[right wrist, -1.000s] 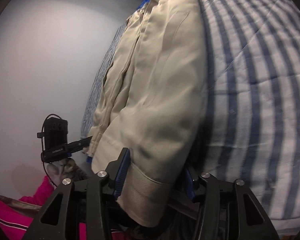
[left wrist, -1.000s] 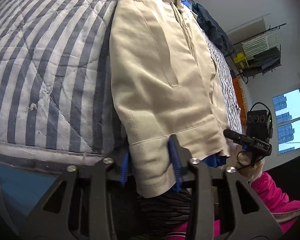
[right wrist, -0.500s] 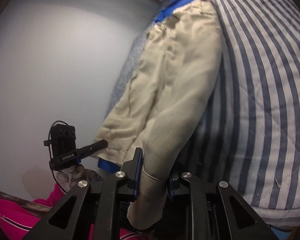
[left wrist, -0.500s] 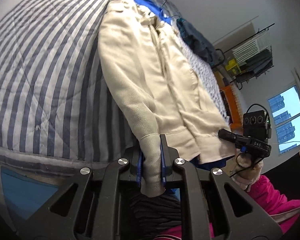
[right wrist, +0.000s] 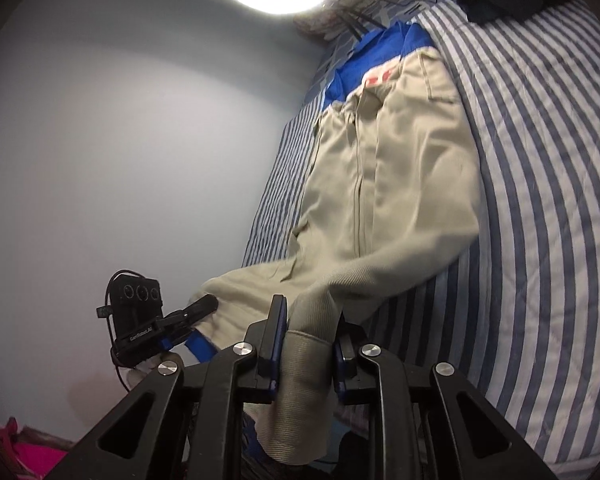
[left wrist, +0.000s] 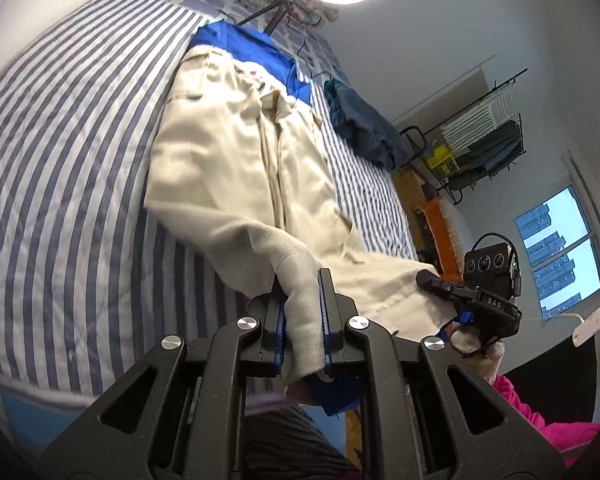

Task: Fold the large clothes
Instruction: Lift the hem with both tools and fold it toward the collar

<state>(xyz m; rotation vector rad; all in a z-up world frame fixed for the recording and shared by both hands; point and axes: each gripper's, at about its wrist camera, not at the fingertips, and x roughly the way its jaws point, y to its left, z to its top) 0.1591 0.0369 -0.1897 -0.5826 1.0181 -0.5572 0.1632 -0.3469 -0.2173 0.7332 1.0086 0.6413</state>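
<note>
Dark clothes heap (left wrist: 362,128) (unfolded) beyond beige jacket (left wrist: 236,160) on striped quilt (left wrist: 60,160)

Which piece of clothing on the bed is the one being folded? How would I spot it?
Find the big bed with the blue-and-white striped quilt. Down its middle lies a long beige jacket, on top of a bright blue garment that peeks out at the far end. Unlike the dark bundle lying apart, it is pale, and its cuffs are pinched by the left tool and right tool.
</note>
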